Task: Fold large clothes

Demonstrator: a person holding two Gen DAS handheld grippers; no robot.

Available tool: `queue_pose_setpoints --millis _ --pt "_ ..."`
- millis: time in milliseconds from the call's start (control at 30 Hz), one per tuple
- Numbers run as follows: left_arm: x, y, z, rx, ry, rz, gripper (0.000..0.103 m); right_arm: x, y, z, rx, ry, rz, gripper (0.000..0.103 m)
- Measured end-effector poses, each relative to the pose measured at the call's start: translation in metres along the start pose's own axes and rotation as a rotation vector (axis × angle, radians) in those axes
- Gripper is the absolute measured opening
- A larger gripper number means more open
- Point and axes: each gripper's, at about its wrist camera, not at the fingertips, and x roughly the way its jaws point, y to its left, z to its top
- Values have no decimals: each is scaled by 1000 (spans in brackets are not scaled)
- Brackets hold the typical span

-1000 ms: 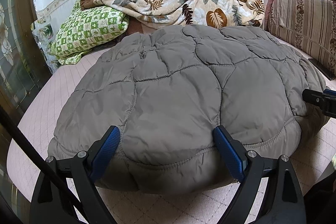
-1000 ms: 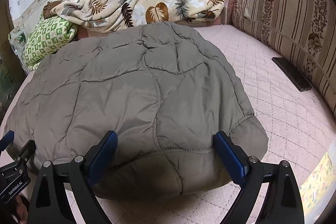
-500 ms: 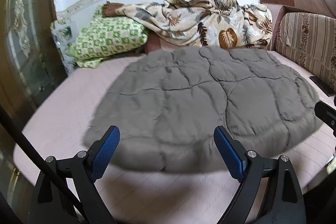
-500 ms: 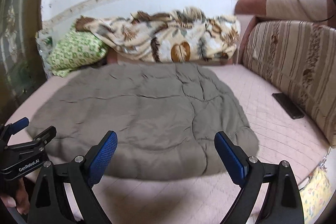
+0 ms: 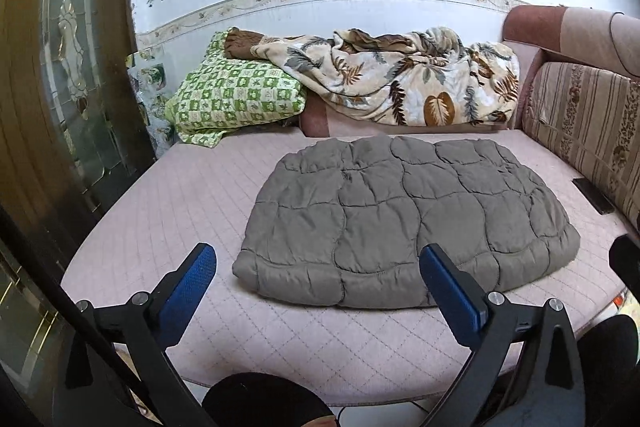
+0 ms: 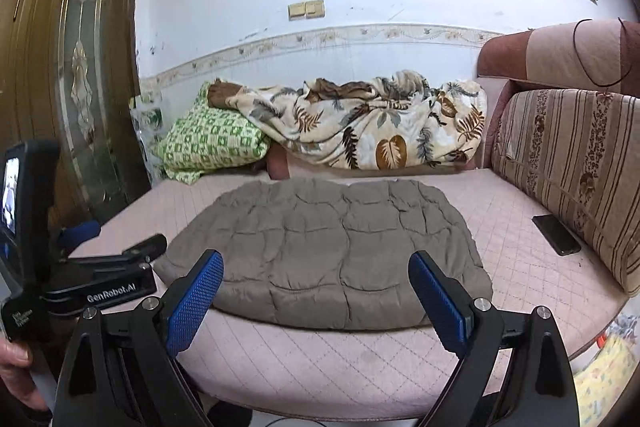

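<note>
One garment to deal with, and it looks pretty much done: the grey quilted jacket sits folded into a compact puffy bundle in the middle of the pink bed, nothing hanging out. Left hand-held gripper is just opening wider with nothing between its jaws; right hand-held gripper is spread apart and empty too. Both hover clear of the near edge.

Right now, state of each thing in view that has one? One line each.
Grey quilted jacket: folded, lying flat on the bed, nothing touching it.
Left gripper: jaws opening, nothing between them.
Right gripper: open, empty.
Leaf-print blanket: bunched up, unfolded.
Green pillow: partly under the blanket.
Phone: screen dark, lying by the striped cushion.
</note>
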Motion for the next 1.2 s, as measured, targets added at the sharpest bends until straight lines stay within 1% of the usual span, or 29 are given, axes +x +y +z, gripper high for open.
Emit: queue_pose_setpoints --millis 67,167,267,400,567,1200 --pt "-7 0 -1 -16 -15 -18 101 -3 0 0 1 -3 -5 96" --pt "-9 -3 -1 2 6 -18 101 -4 0 0 2 -6 -7 96" --pt "-8 -6 -2 18 22 13 101 -6 2 -1 2 -5 -9 96" --pt "-4 -5 -2 20 47 12 101 -5 1 -2 -6 -2 -14 96" --pt "-3 -6 -4 33 49 43 101 -4 2 -2 -9 10 -13 96" --pt "11 0 -11 36 95 43 101 11 -1 -6 -5 57 -18 96"
